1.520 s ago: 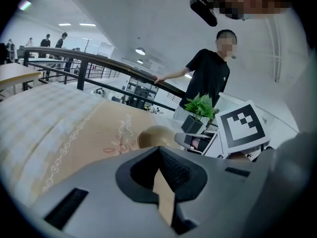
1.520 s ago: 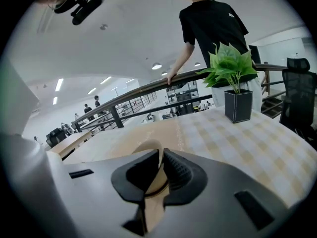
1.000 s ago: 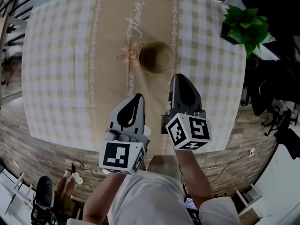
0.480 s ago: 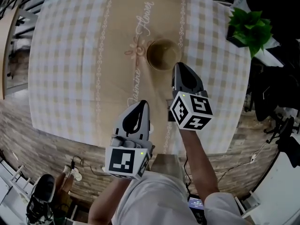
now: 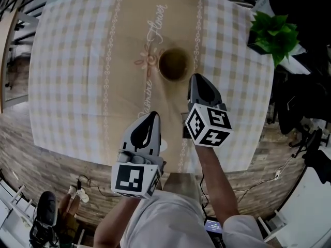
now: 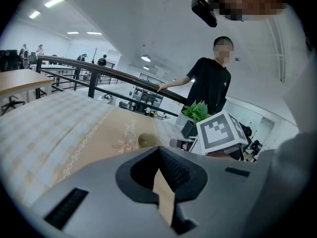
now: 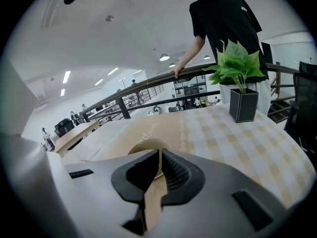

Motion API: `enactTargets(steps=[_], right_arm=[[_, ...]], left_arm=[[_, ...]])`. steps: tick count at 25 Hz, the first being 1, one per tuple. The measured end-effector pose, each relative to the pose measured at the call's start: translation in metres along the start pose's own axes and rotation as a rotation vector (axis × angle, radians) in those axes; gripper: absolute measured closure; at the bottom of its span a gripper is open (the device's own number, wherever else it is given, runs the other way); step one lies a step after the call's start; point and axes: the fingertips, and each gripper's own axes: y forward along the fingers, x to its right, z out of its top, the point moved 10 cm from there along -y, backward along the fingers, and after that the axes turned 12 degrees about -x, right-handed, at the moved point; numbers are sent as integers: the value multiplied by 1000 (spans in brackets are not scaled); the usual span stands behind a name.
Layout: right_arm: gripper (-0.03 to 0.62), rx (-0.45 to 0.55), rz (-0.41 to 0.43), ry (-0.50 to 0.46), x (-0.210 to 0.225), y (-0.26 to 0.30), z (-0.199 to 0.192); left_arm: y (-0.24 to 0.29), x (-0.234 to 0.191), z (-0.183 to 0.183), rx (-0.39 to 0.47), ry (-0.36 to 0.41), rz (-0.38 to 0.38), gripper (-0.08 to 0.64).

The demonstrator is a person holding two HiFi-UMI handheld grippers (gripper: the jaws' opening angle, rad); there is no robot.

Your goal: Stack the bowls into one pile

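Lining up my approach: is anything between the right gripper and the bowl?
No. In the head view only a short bare strip of tablecloth separates the right gripper from the bowl; nothing lies on it.

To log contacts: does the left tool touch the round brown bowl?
Apart. The head view shows bare beige checked tablecloth between the left tool and the round brown bowl.

My surface [image 5: 67, 61] wears a beige-and-white checked cloth with a tan band down the middle. Wood-plank floor [image 5: 31, 154] lies below. A green plant [image 7: 237, 71] in a black square pot stands at one corner. Beyond, a person in black [image 6: 212, 83] rests a hand on a dark railing [image 7: 148, 86], under a white ceiling with strip lights [image 6: 53, 2].
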Motion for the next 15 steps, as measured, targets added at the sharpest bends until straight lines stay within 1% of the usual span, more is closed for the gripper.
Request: enactTargets(steps=[4,9,11,15], right_arm=[[552,20,24,-4,-3,-19,2],[552,40,75,-26,-5,-57,-2],[552,47,99,-46,-2,-77,-6],[552,70,154,-79,18,-124,-12]], left_arm=[[-8,7,4,15,11,4,541],[-27,27,3,43,26,12,541],[-37,41,0,52,31,21,541],[-54,84,-10,75,40,36,541]])
